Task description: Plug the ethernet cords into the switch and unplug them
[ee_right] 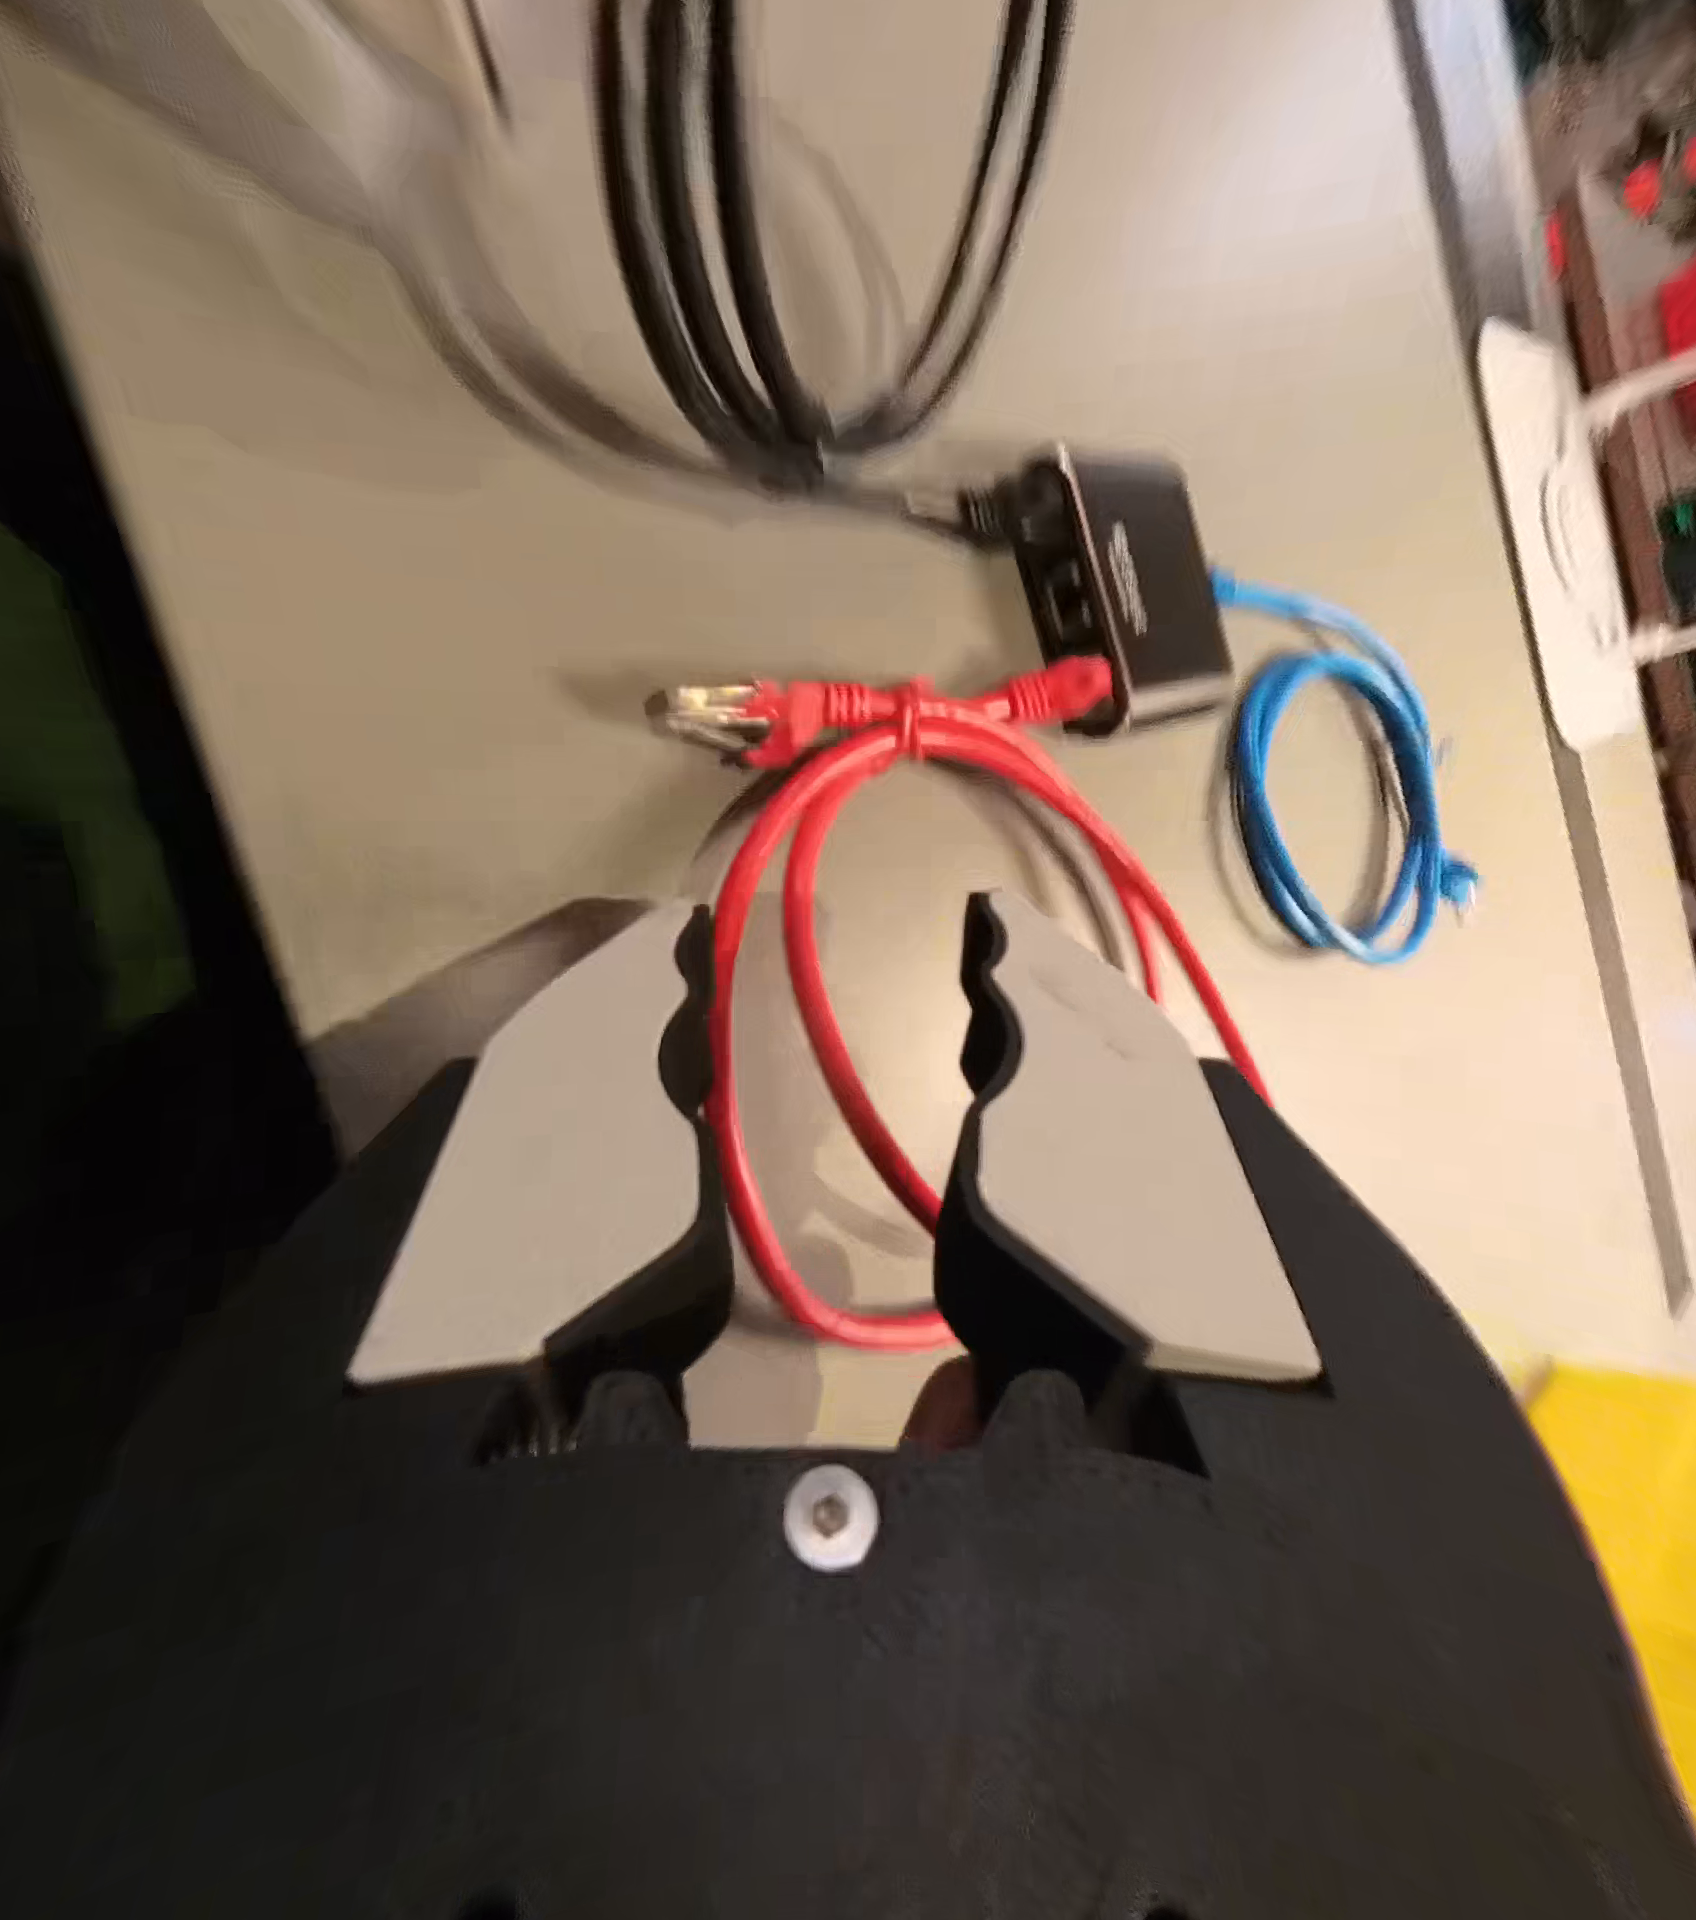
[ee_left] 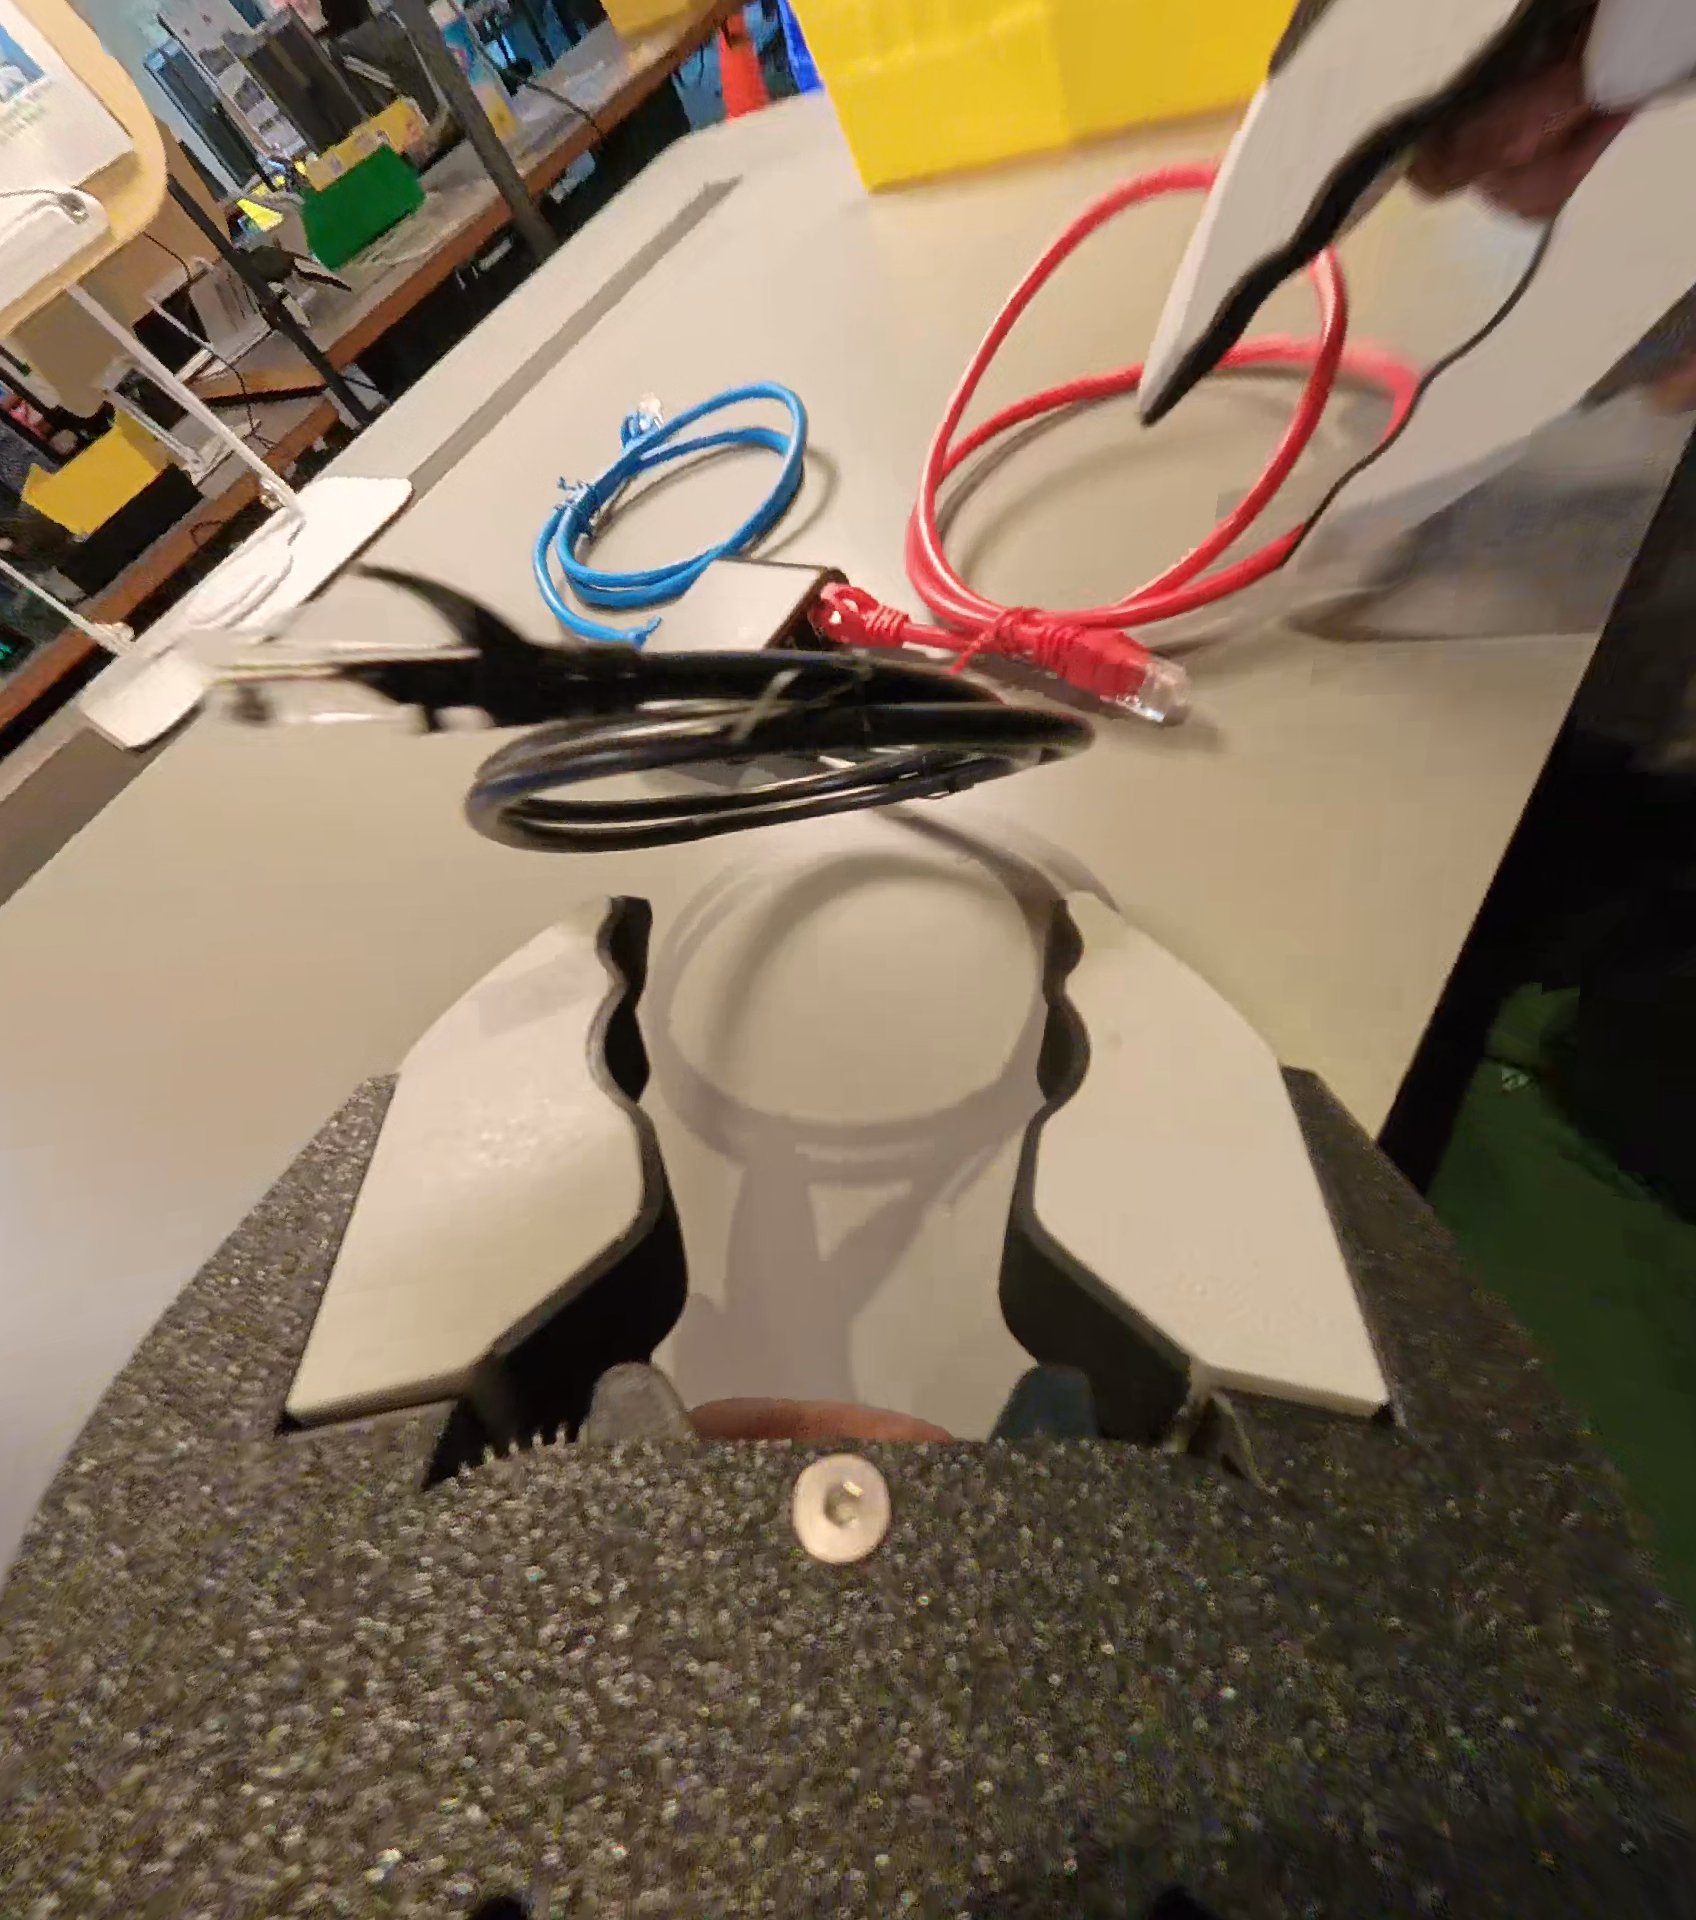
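Two tongs (ee_left: 849, 914) (ee_right: 839, 914) gape above red cord (ee_right: 927, 1039) beside switch (ee_right: 1135, 582).

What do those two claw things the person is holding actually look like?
Each claw has two flat pale grey fingers with black, wavy-edged inner pads. The left claw sits on a speckled, rough dark grey body with a silver screw in the middle; the right claw has a smoother black body with the same screw.

Three coiled ethernet cords lie mid-frame, one red cord (ee_right: 937, 883), one blue cord (ee_right: 1343, 821) and one black cord (ee_left: 782, 769), around one black switch (ee_right: 1135, 582), with one yellow bin (ee_left: 1010, 73) at upper right.
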Demonstrator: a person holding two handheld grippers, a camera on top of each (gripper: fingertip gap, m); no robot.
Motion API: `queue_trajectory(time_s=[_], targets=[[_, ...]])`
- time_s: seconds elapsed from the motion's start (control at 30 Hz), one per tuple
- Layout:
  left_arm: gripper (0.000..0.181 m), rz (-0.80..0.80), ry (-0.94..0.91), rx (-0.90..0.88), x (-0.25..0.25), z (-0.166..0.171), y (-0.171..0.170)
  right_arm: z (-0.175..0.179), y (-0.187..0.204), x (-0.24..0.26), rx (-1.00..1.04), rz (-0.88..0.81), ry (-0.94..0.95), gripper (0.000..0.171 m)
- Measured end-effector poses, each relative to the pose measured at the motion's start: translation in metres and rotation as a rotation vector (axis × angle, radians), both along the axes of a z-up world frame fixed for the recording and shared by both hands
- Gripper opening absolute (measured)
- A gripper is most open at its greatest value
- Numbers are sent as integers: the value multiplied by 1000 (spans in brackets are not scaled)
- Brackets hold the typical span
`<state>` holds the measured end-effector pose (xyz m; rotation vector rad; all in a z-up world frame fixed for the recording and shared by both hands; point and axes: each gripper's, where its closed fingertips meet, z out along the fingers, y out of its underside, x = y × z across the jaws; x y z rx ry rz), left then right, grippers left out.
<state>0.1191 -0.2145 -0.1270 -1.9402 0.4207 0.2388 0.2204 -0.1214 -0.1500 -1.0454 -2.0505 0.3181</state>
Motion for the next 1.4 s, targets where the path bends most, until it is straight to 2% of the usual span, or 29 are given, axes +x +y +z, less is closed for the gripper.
queue_trajectory(time_s=[0.03,0.13,0.2,0.27,0.37,0.43,0.47,0.53,0.6,0.73,0.83,0.93,1.17,1.4], targets=[[75,2,-28,13,-3,3,-3,-6,13,2,21,-46,-24,46],[74,16,-79,35,-12,8,-7,-1,54,16,33,-188,6,42],[74,23,-103,29,-15,9,-7,13,58,21,22,-183,55,44],[74,36,-112,9,-17,6,-6,30,36,15,-8,-82,140,48],[74,61,-106,-21,-20,1,-3,43,-25,-11,-104,113,254,57],[74,72,-96,-27,-21,0,-2,41,-48,-35,-115,125,297,57],[74,75,-87,-26,-21,0,-2,38,-47,-46,-79,81,309,52],[74,75,-62,-25,-20,-1,-2,33,-34,-58,43,-4,333,29],[74,69,-15,-33,-18,-4,-2,33,-30,-55,112,23,341,10],[73,64,182,-52,-21,-14,2,66,-18,-31,76,60,434,5],[69,56,304,8,-20,-11,14,96,-10,-13,22,81,524,4],[69,-38,390,92,1,-6,33,116,-3,1,4,88,598,4],[64,-160,511,204,47,-3,79,133,-4,18,-45,136,673,3],[58,-194,603,185,64,-7,107,143,-11,25,-76,186,717,3]])
